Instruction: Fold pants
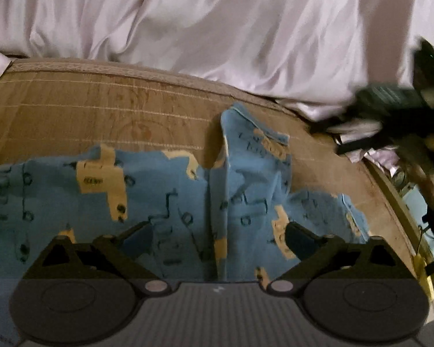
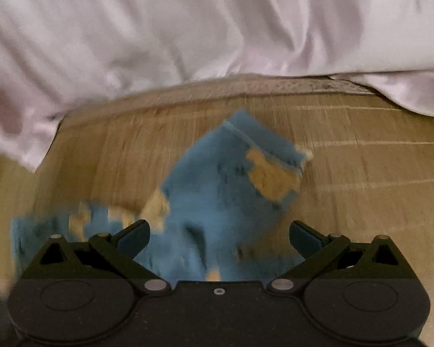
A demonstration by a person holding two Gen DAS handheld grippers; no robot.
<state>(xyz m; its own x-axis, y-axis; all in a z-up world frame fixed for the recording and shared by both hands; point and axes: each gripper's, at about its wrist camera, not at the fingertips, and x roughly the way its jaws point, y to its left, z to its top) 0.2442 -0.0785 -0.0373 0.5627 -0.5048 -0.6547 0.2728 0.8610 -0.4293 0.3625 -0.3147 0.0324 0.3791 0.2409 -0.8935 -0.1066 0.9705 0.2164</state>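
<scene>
- Left wrist view: the left tool [image 1: 217,235] hung over the blue pants [image 1: 165,199] with its two fingers spread wide and nothing between them
- The pants, blue with pale yellow patches and dark line drawings, lay spread on a brown woven mat [image 1: 101,107]; a raised fold ran up the middle, and one narrow part [image 1: 254,144] reached further up the mat than the rest
- A pale pink sheet [image 1: 217,23], heavily creased, filled the far side beyond the mat's patterned edge
- At the right edge the right tool [image 1: 390,101] showed as a dark blurred shape near the edge of the sheet; its finger state could not be told from here
- Right wrist view: the right tool [image 2: 219,238] had its fingers spread apart, gripping nothing, with the pants [image 2: 217,202] just ahead of them and under them
- The picture was blurred; the pants appeared as a blue mass rising to a point [image 2: 240,133], with a lower flap [image 2: 52,231] off to the left
- The mat [image 2: 361,173] lay under them, and the pink sheet [image 2: 188,29] covered the far side
</scene>
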